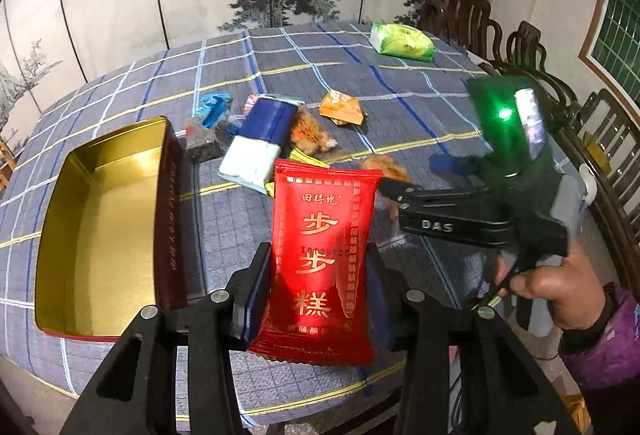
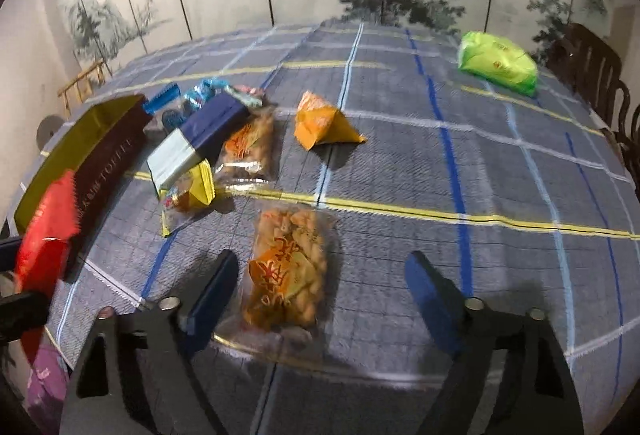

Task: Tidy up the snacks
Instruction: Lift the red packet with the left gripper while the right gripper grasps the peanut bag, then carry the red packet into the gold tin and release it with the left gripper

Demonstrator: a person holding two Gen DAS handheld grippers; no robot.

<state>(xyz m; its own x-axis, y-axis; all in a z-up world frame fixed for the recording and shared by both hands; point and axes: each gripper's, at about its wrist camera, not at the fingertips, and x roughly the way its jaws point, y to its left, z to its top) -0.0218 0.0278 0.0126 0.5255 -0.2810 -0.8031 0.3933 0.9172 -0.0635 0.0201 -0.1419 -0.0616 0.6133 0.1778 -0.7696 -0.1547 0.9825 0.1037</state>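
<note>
A red snack packet (image 1: pixel 320 235) with gold characters stands upright between my left gripper's (image 1: pixel 319 263) pads, which are shut on its sides, above the table. Left of it lies an open red tin (image 1: pixel 108 227) with a bare gold inside. My right gripper (image 2: pixel 322 263) hangs open over a clear packet of fried snacks (image 2: pixel 288 275) lying flat on the cloth. Its left pad is near the packet's edge and its right pad stands well apart. In the left wrist view the right gripper (image 1: pixel 420 177) reaches in from the right, held by a hand (image 1: pixel 560 291).
A heap of snacks lies right of the tin (image 2: pixel 108 155): a blue and white packet (image 2: pixel 192 139), a yellow one (image 2: pixel 192 191), a second clear packet (image 2: pixel 248 147) and an orange one (image 2: pixel 320 123). A green pack (image 2: pixel 496 65) sits far right. Dark chairs (image 1: pixel 520 47) line the table's right edge.
</note>
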